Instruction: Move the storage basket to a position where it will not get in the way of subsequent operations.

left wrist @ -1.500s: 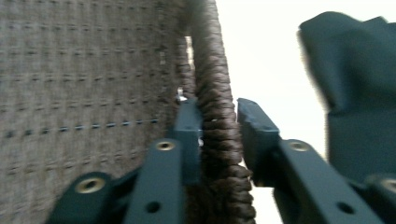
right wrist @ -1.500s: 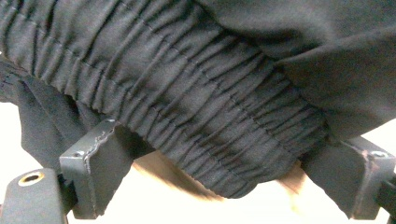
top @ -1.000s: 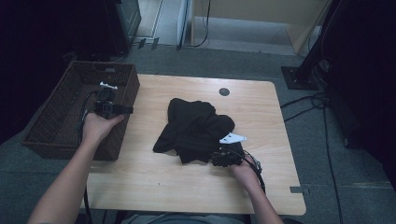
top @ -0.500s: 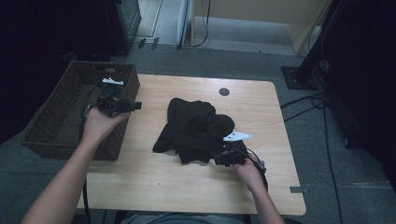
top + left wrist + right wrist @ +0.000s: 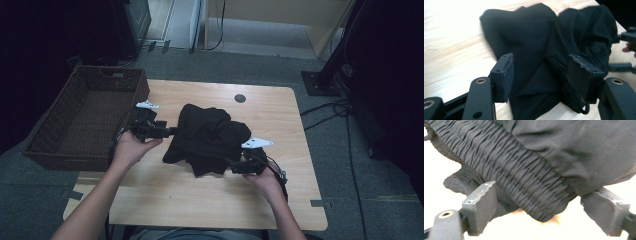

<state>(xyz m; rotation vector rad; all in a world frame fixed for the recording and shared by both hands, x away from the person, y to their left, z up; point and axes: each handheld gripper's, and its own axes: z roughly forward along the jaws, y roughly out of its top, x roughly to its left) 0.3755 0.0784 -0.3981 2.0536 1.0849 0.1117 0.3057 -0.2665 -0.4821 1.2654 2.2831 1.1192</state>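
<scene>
Taking the black garment (image 5: 207, 137) as the landmark, crumpled in a heap at the middle of the bench (image 5: 210, 205): far to its left sits a brown wicker basket (image 5: 85, 115), half over the bench edge. A second ago the left hand-held gripper (image 5: 170, 132) was over that basket's rim; it has now swung across to the garment's left edge, and its jaws have just been opening. In the left gripper view they stand spread, the cloth (image 5: 544, 42) lying between and beyond the pads, neither pad pressing on it. That looks like a reach lined up for a grasp, not yet made.

At the garment's near right corner, the right hand-held gripper (image 5: 232, 167) has risen slightly and its jaws have just been closing a little. In the right gripper view the elastic waistband (image 5: 524, 182) hangs between its pads, which are spread to either side without touching it. So the garment is flanked on both sides and gripped by neither; the closing pinches come next, I judge.
</scene>
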